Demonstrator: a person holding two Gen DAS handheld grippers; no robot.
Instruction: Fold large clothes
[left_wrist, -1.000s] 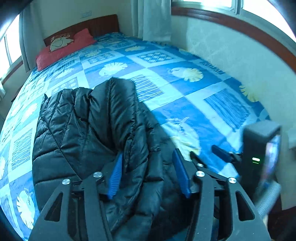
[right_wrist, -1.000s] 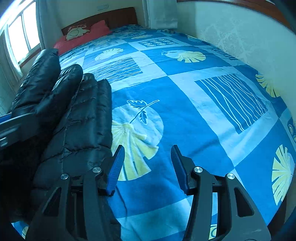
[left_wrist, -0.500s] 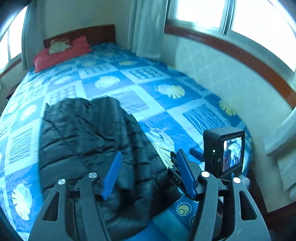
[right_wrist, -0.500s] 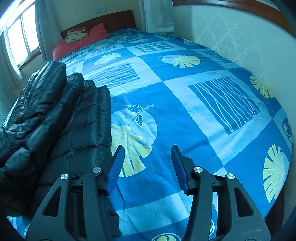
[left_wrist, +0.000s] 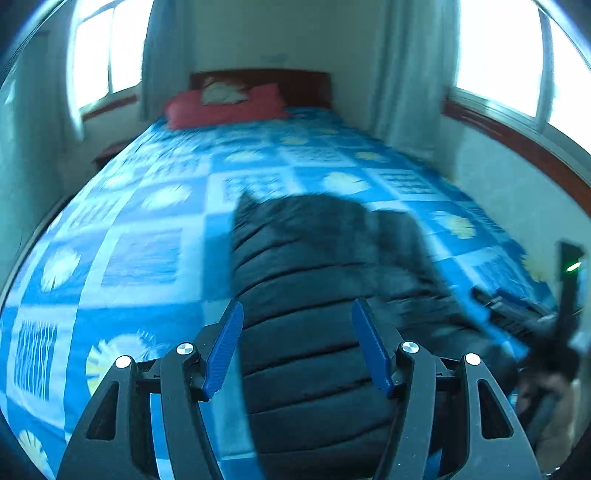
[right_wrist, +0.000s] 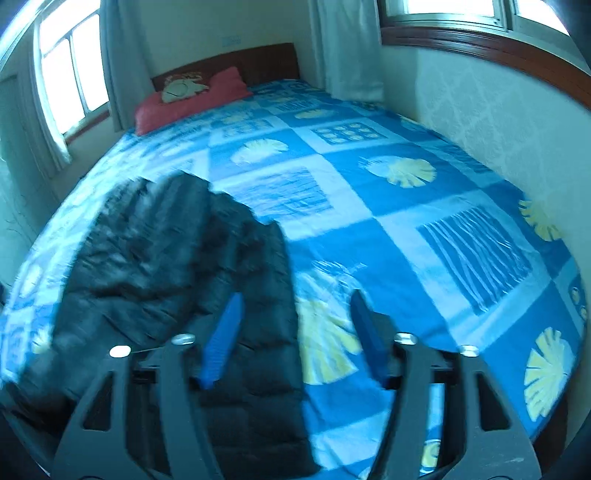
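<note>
A black quilted puffer jacket (left_wrist: 314, 295) lies folded in a heap near the foot of the bed; it also shows in the right wrist view (right_wrist: 177, 266). My left gripper (left_wrist: 297, 328) is open and empty, held above the jacket's near end. My right gripper (right_wrist: 295, 325) is open and empty, above the jacket's right edge and the blue bedspread (right_wrist: 406, 221). The right gripper shows blurred at the right of the left wrist view (left_wrist: 517, 321).
A red pillow (left_wrist: 225, 107) lies at the wooden headboard (right_wrist: 229, 62). Windows with curtains stand on the left (right_wrist: 66, 74) and right (left_wrist: 498, 55). A wall (right_wrist: 498, 122) runs along the bed's right side. The bedspread (left_wrist: 140, 240) is bare left of the jacket.
Both grippers have pulled back and up from the jacket, so more of the bed and room shows. The left view has swung left. The jacket lies flatter on the bed.
</note>
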